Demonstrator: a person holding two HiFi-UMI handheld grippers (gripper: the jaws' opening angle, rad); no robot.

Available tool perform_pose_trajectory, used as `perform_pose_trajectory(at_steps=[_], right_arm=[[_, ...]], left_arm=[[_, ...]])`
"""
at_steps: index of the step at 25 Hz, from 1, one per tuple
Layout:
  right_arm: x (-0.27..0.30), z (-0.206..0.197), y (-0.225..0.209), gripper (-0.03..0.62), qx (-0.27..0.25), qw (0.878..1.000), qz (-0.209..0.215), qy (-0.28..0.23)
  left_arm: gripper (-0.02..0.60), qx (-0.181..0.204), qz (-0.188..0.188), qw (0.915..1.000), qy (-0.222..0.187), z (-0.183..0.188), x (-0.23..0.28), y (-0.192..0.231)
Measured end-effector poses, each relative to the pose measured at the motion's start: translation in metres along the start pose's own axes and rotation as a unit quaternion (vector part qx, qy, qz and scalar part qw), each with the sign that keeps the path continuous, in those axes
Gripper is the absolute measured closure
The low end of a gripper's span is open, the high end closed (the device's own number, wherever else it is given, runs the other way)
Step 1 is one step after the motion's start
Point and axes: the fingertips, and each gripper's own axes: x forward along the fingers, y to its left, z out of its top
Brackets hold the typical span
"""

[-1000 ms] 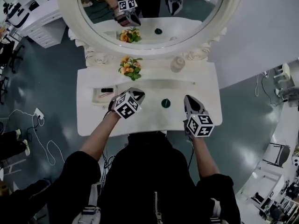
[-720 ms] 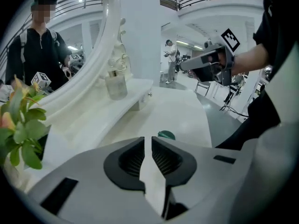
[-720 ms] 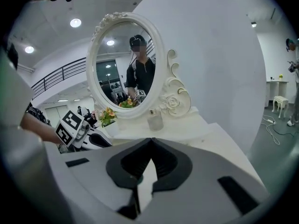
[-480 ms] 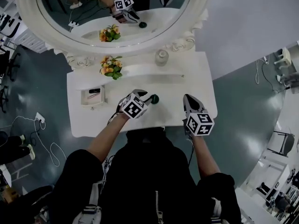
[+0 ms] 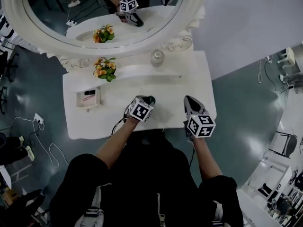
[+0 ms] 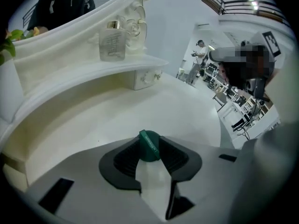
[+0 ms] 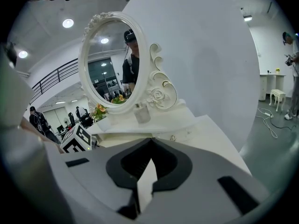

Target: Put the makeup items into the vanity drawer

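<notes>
The makeup item (image 6: 149, 145) is a small, round, dark green piece with faint print along its rim. It sits on the white worktop (image 5: 182, 86) near the middle of the head view. The left gripper (image 5: 147, 101) has just been opening its fingers, and they stand apart with the green piece between their tips. The right gripper (image 5: 191, 103), at lower right, has its fingers together on nothing. At the left, an open drawer (image 5: 78, 100) holds a pinkish item (image 5: 88, 98) and a dark item (image 5: 90, 92).
</notes>
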Motion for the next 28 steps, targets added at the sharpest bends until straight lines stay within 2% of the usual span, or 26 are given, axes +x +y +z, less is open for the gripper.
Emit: perform_pose_trajectory(at_steps=[3,6,11,19,28], right_arm=[[-0.002,-0.003,-0.007,0.589,0.003,1.0,-0.005,0.004],[-0.003,-0.005,-0.014,0.589,0.004,1.0,-0.009,0.007],[-0.001,-0.006,-0.018,0.589,0.006,1.0,-0.009,0.01],[0.004,-0.001,-0.012,0.588,0.003,1.0,-0.001,0.007],[0.031,0.01,0.029,0.589,-0.025,0.999,0.037,0.01]], left_arm=[[0.458,-0.01,0.012,0.9998,0.01,-0.006,0.007,0.0],[0.482,-0.002,0.022,0.9997,0.007,-0.006,0.008,0.003],[0.558,0.016,0.018,0.9997,0.008,-0.01,0.009,0.009],[0.563,0.023,0.01,0.9995,-0.018,0.0,-0.01,0.008],[0.563,0.002,0.043,0.9965,-0.071,-0.001,-0.07,0.046]])
